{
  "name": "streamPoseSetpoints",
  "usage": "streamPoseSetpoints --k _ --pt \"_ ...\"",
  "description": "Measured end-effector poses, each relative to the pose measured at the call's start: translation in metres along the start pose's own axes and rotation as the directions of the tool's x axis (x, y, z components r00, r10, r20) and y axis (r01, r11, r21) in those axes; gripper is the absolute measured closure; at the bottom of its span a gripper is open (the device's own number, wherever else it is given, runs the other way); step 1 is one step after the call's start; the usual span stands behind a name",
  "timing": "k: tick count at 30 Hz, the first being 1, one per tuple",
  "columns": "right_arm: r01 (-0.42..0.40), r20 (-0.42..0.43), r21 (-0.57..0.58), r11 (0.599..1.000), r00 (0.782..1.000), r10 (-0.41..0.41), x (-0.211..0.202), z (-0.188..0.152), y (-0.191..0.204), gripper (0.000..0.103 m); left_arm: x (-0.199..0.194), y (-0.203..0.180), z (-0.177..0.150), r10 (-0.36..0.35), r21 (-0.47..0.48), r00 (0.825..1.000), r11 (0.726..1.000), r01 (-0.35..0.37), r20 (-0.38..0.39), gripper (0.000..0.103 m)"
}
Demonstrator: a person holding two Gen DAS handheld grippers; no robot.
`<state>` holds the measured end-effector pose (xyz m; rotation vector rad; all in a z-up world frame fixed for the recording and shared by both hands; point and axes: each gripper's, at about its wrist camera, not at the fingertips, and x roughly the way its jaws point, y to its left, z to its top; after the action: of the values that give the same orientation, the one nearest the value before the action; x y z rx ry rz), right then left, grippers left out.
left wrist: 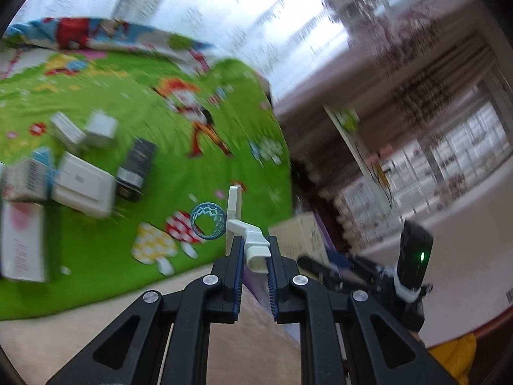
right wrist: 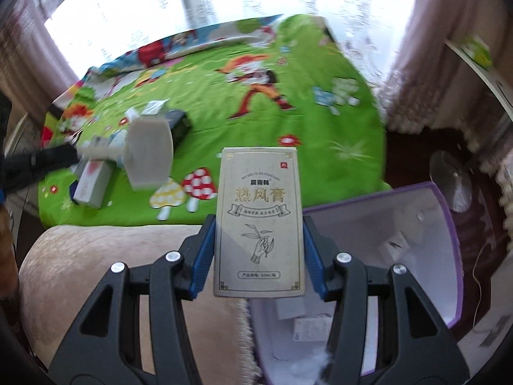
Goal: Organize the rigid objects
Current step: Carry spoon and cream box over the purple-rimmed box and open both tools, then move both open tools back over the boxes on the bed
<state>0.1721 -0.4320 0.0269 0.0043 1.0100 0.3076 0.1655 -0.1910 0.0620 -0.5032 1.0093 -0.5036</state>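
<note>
Green cartoon mat (left wrist: 96, 73) over a bed, boxes (left wrist: 80, 173) clustered at its left. Left gripper (left wrist: 255, 256) clamped on a white toy hoop (left wrist: 237, 221) with blue net, above the mat's edge. Right gripper (right wrist: 259, 250) gripping a grey carton (right wrist: 259, 221) upright, beside a purple-rimmed bin (right wrist: 445, 224)

2 grippers: left (left wrist: 255, 250), right (right wrist: 258, 240). 1 toy hoop (left wrist: 237, 221) w/ 1 blue ring (left wrist: 207, 222). 1 gold box (right wrist: 259, 221), w/ print on its face. On the green sheet (left wrist: 224, 122), approx 6 more boxes: 4 pale ones (left wrist: 84, 189), 1 dark (left wrist: 136, 168), 1 pinkish (left wrist: 22, 243); blur makes that count rough. 1 purple bin (right wrist: 445, 256), w/ at least 2 small boxes (right wrist: 312, 329) inside. 2 mushrooms printed on the sheet, 1 red (right wrist: 199, 183), 1 yellow (right wrist: 168, 199).
</note>
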Motion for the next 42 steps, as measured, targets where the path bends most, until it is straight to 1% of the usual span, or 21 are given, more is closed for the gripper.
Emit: streamPoseSetpoints --k 2,6,9,15,19,23,27,31,34,37,42 --pt "0.011 0.0 0.028 1.0 1.0 -0.011 -0.002 -0.003 -0.012 0.048 0.013 -0.009 -0.005 -0.012 0.019 0.999 1.0 0.013 -0.038 0.089" --pt "0.035 -0.008 0.082 0.996 0.999 -0.035 -0.002 -0.008 -0.03 0.048 0.037 -0.028 -0.014 -0.012 0.06 0.994 0.998 0.019 -0.105 0.089" --pt "0.04 -0.01 0.12 0.992 0.999 -0.039 -0.003 -0.011 -0.041 0.047 0.05 -0.036 -0.017 0.001 0.09 0.992 0.996 0.011 -0.128 0.089" --pt "0.027 -0.01 0.184 0.983 1.0 -0.025 -0.006 -0.015 -0.059 0.047 0.071 -0.052 -0.02 0.0 0.131 0.986 0.991 0.023 -0.168 0.089" --pt "0.017 -0.005 0.201 0.979 1.0 -0.016 -0.007 -0.016 -0.066 0.047 0.08 -0.061 -0.021 0.0 0.153 0.982 0.988 0.029 -0.188 0.089" --pt "0.012 0.003 0.22 0.975 1.0 -0.013 -0.01 -0.016 -0.072 0.047 0.089 -0.064 -0.023 -0.003 0.154 0.978 0.987 0.035 -0.208 0.087" --pt "-0.008 0.007 0.24 0.971 1.0 0.007 -0.012 -0.016 -0.076 0.044 0.094 -0.058 -0.025 0.006 0.135 0.971 0.99 0.027 -0.237 0.084" --pt "-0.032 0.015 0.235 0.971 0.999 0.029 -0.014 -0.015 -0.074 0.043 0.087 -0.054 -0.024 0.009 0.134 0.974 0.991 0.022 -0.227 0.084" --pt "-0.038 0.018 0.224 0.974 0.999 0.035 -0.015 -0.014 -0.07 0.043 0.079 -0.053 -0.023 0.016 0.152 0.978 0.988 0.016 -0.209 0.084" --pt "-0.038 0.019 0.214 0.976 0.999 0.035 -0.016 -0.013 -0.065 0.043 0.07 -0.05 -0.023 0.037 0.17 0.981 0.985 -0.004 -0.192 0.084" --pt "-0.045 0.008 0.196 0.98 0.999 0.045 -0.015 -0.011 -0.055 0.043 0.052 -0.037 -0.021 0.065 0.168 0.985 0.985 -0.038 -0.159 0.084"
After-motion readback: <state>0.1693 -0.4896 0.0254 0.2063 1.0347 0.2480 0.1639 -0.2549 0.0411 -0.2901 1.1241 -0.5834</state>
